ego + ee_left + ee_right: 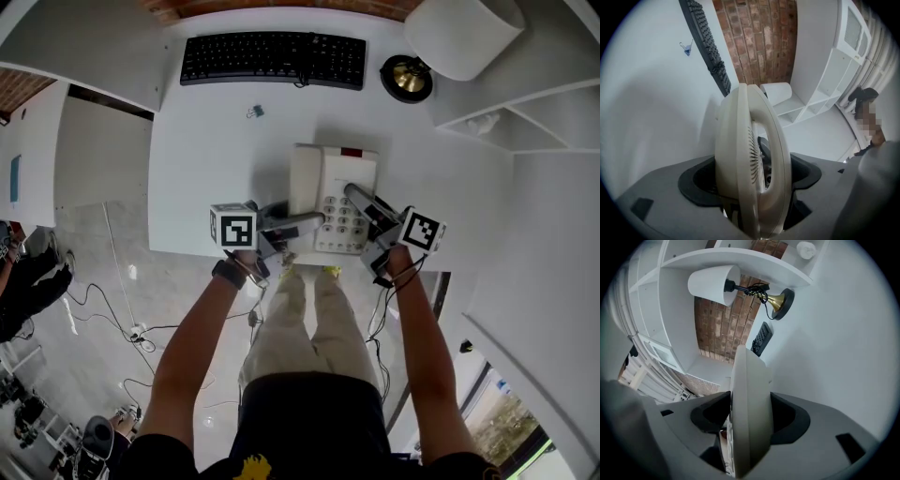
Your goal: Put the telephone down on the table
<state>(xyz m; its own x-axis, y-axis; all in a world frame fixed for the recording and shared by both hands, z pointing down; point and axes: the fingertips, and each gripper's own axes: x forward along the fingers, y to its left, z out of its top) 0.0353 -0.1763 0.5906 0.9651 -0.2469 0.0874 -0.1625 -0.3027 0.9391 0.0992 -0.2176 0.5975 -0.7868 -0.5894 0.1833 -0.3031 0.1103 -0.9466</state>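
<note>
Left tongs (pixel 317 219) and right tongs (pixel 352 193) both pinching telephone (pixel 330 178), near front edge of table (pixel 202 178), open room toward keyboard (pixel 272 58)

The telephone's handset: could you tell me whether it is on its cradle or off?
On its cradle: the handset lies flat along the left side of the telephone, where the left gripper is shut on it.

The telephone (pixel 747 413) is cut off by the right gripper view's bottom edge.
</note>
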